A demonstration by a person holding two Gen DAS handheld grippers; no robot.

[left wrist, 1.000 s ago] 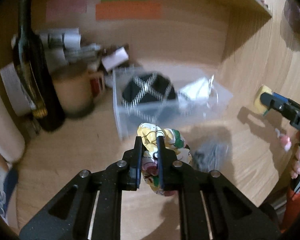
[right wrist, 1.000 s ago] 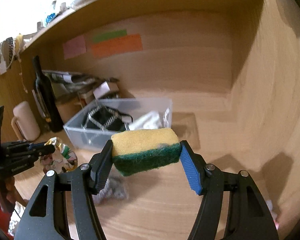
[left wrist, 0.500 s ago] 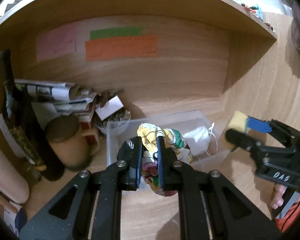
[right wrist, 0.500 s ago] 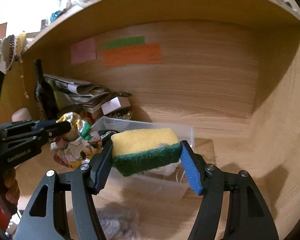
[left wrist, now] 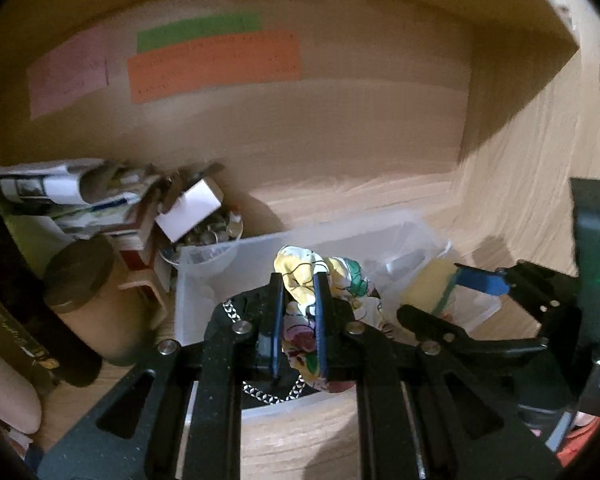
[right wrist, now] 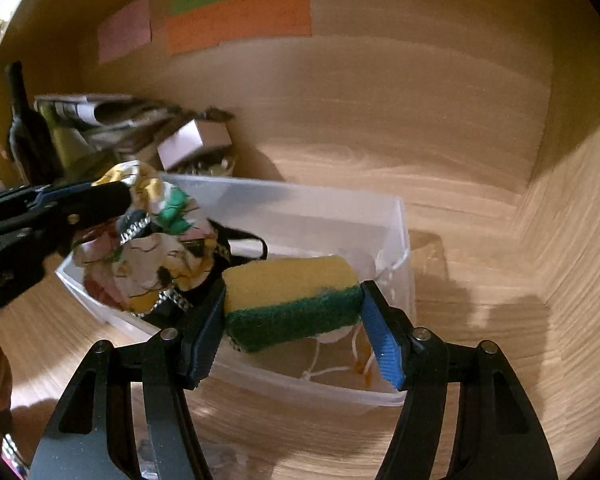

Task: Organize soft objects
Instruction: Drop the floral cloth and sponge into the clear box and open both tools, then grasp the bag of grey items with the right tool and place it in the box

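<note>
My left gripper [left wrist: 298, 288] is shut on a crumpled floral cloth [left wrist: 320, 276] and holds it over the clear plastic bin [left wrist: 204, 280]. It shows in the right wrist view [right wrist: 112, 196] at the left with the cloth [right wrist: 148, 256] over the bin's left half. My right gripper [right wrist: 292, 300] is shut on a yellow and green sponge [right wrist: 292, 296] above the bin [right wrist: 400, 248]; the sponge also shows in the left wrist view [left wrist: 432, 284]. A black item with a silver chain pattern [right wrist: 220, 248] and a white mask with strings [right wrist: 340, 360] lie in the bin.
A dark bottle [right wrist: 24, 128], a stack of papers [right wrist: 96, 116], a small box [right wrist: 192, 140], a brown jar [left wrist: 80, 292] and a bowl of small metal bits [left wrist: 204, 236] crowd the left back of the wooden shelf. Coloured notes [right wrist: 236, 20] hang on the back wall. A grey tuft [right wrist: 220, 456] lies before the bin.
Both grippers have moved forward and down over the bin, each still holding its object. The bin now looms larger and sits right under the cloth and the sponge.
</note>
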